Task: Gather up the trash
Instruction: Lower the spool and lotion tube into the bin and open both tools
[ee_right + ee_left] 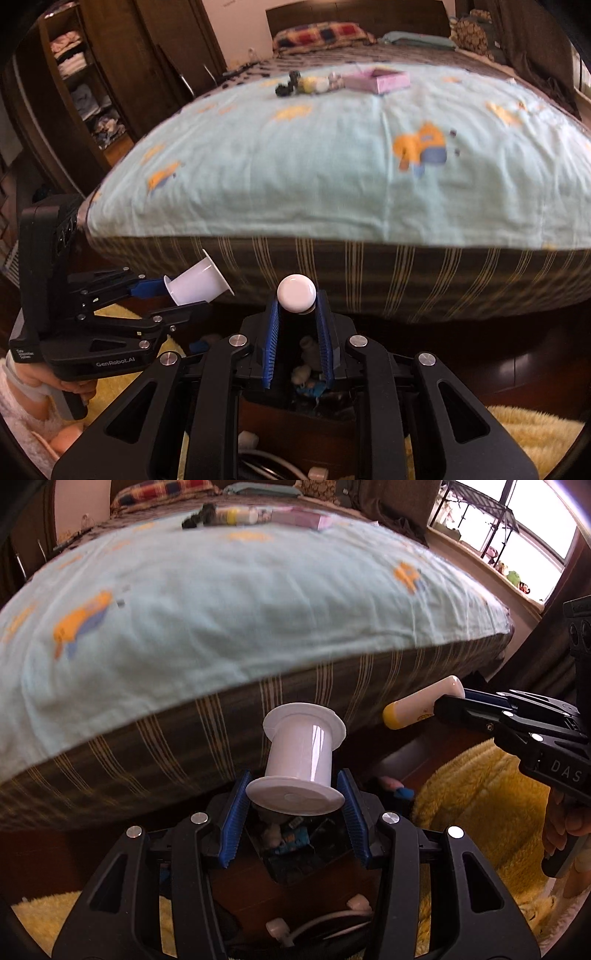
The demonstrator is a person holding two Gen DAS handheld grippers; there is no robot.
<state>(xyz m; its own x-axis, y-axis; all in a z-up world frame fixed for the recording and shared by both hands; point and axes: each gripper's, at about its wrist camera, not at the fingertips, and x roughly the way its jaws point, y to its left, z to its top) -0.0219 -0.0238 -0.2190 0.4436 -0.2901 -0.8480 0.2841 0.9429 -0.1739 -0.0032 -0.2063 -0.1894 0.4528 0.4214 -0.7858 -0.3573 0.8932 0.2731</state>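
Trash fills both of our grippers at the foot of the bed. We hold a white plastic spool in the left gripper: a smooth, glossy cylinder with a broad flat flange at each end, the near flange showing a small round hub in its middle. Its blue ribbed pads pinch that near flange from both sides, so the spool sticks out ahead of the fingers, tilted up toward the striped side of the mattress. In the right gripper we carry a small bottle, which its own camera sees end-on as a shiny white dome squeezed tight between the blue pads. From the left wrist view the same bottle shows its side: a creamy white tube with a rounded yellow cap and a small printed mark, jutting from the closed fingers of the right gripper. Below the fingers sits a dark bin already holding a few scraps, on a brown floor beside a fluffy yellow rug. More clutter lies far back on the pale blue cartoon-print sheet: a pink box, another yellow-and-white bottle and a black tangled thing.
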